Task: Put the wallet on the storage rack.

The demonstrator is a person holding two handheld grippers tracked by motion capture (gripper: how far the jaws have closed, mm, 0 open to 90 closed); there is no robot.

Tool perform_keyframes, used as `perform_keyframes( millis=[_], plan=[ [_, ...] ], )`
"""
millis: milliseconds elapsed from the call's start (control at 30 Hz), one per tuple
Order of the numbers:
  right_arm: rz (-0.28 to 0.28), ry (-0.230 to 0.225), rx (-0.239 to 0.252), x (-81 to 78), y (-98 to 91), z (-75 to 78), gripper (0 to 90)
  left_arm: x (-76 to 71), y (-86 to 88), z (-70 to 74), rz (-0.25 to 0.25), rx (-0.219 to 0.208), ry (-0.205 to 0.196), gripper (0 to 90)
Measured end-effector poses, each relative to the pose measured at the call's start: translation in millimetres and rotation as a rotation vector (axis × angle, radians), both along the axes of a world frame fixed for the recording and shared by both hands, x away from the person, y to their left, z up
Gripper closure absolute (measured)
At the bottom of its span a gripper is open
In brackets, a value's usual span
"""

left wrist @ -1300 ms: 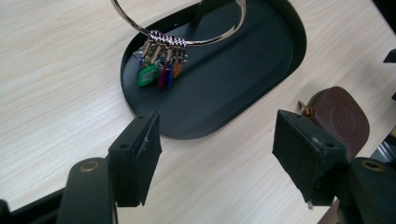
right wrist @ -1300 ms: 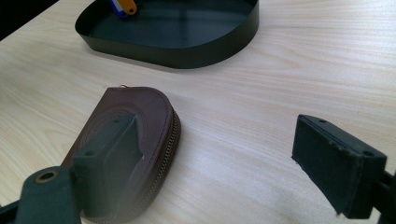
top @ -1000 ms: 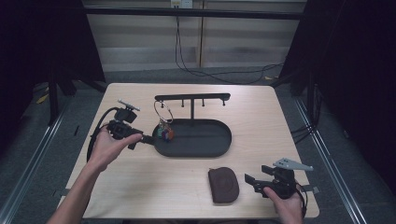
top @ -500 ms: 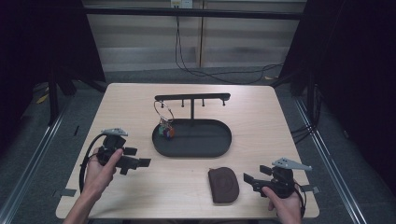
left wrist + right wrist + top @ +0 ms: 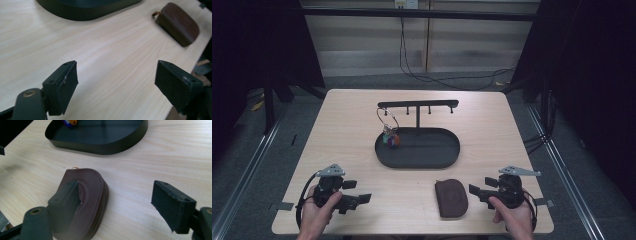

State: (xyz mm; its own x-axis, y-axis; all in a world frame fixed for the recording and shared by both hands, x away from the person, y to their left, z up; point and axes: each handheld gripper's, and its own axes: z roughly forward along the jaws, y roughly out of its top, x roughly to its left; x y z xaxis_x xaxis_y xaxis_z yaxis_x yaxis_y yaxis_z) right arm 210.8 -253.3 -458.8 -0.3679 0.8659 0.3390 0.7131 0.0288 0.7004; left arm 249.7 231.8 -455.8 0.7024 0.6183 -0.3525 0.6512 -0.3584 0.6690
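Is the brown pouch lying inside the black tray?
No, the brown pouch lies on the table, in front of the black tray.

Dark brown pouch with darker zip edge. Black tray and black rack. Pale wood-grain table. Purple, orange, green charms on silver ring. Black grippers' pads.

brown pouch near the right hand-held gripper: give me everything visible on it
The brown pouch looks like dark leather, flat, with one rounded end and one straighter end. A zipper runs along its curved edge, a faint round stamp marks its top face, and a small orange thread or tab shows at one corner. It appears zipped shut and lies flat on the wooden table, near the front edge, apart from the black tray. The right hand-held gripper sits beside it, jaws apart, having just been closing; contact cannot be told.
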Motion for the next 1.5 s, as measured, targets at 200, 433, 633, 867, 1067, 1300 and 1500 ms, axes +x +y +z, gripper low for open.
perform_keyframes(
  millis=[200,433,633,867,1067,1300,1500],
  plan=[
    [0.029,0.054,0.003,-1.0,3.9,7.2,22.3,-13.9,5.7,-2.3,0.002,-0.036,-0.025,18.1],
    [0.08,0.125,-0.04,6.7,18.0,11.5,19.1,-12.5,2.4,-8.5,-0.007,-0.044,-0.015,19.5],
    [0.141,0.202,-0.099,22.3,33.2,15.9,20.7,-13.9,0.5,-8.6,-0.02,-0.039,-0.024,20.4],
    [0.153,0.328,-0.172,36.0,47.1,19.4,21.5,-15.1,0.4,-8.1,-0.044,-0.022,-0.032,18.8],
    [0.151,0.429,-0.242,47.5,59.4,18.5,23.2,-15.7,0.7,-6.2,-0.046,-0.034,-0.043,18.7],
    [0.158,0.522,-0.301,57.0,70.0,13.6,22.7,-16.5,-1.3,-7.3,-0.066,-0.022,-0.039,18.8],
    [0.146,0.566,-0.286,62.6,75.4,12.7,22.1,-15.3,-2.1,-7.9,-0.068,-0.021,-0.032,19.2]
  ],
)
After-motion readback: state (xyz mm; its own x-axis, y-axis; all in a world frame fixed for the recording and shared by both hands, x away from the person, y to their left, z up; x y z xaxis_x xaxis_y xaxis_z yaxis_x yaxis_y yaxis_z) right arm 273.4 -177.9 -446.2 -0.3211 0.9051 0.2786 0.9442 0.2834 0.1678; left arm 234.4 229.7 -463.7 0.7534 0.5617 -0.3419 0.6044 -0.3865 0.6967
